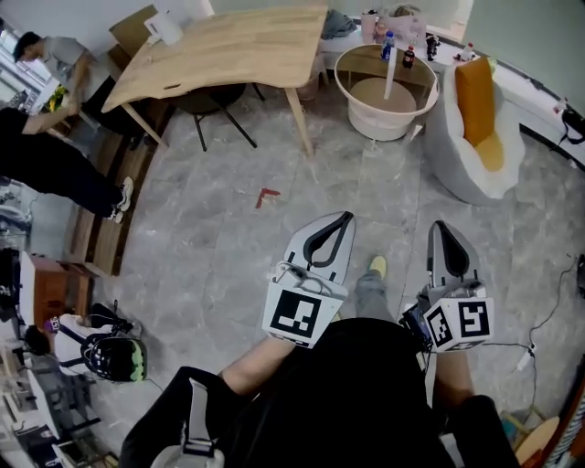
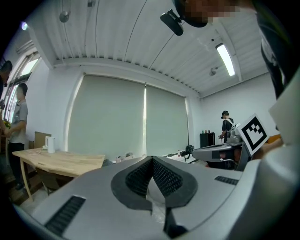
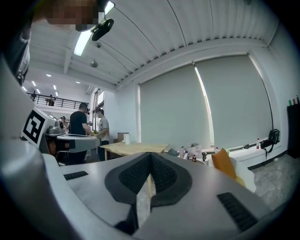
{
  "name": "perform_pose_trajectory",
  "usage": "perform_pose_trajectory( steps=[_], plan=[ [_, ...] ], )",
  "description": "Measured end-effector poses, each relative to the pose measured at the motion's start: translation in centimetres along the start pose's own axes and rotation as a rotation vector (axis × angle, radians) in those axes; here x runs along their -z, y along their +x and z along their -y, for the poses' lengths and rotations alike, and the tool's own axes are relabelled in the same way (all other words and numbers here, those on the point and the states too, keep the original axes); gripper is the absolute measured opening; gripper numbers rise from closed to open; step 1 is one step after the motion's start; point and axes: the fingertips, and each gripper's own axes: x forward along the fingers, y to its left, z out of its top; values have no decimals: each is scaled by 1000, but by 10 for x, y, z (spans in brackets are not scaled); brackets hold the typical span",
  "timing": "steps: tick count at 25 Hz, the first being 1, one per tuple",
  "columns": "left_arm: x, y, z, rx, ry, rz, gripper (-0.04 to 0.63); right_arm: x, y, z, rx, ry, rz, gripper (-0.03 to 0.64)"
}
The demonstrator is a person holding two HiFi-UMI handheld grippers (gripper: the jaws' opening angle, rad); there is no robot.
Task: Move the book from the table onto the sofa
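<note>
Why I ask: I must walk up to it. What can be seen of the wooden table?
The wooden table has a pale wood top with rounded corners and slim, splayed legs. It stands on the grey stone-look floor, far ahead. A white jug-like container stands near its far left corner, and a dark chair is tucked under it. Nothing else on its top can be made out.

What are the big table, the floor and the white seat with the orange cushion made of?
Table: pale wood, matte, grain visible on the top. Floor: grey marbled tiles, slight sheen, joint lines; stone or ceramic, hard to tell. White seat: smooth, padded-looking shell, perhaps fabric or leatherette. Orange cushion: seemingly soft cloth.
</note>
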Motion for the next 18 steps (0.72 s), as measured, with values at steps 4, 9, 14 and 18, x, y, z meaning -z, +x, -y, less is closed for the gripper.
perform_pose_trajectory(
  steps=[4, 9, 14, 18],
  plan=[
    [3, 42, -2, 9, -10, -29, 8, 0, 24, 28, -6, 4, -18, 12],
    [-2, 93, -12, 8, -32, -38, 8, -6, 60, 61, -4, 23, -37, 12],
    [-7, 132, -21, -8, -42, -46, 8, -12, 86, 92, -4, 35, -45, 12],
    [-7, 161, -26, -26, -42, -61, 8, -16, 102, 119, -5, 34, -51, 12]
  ],
)
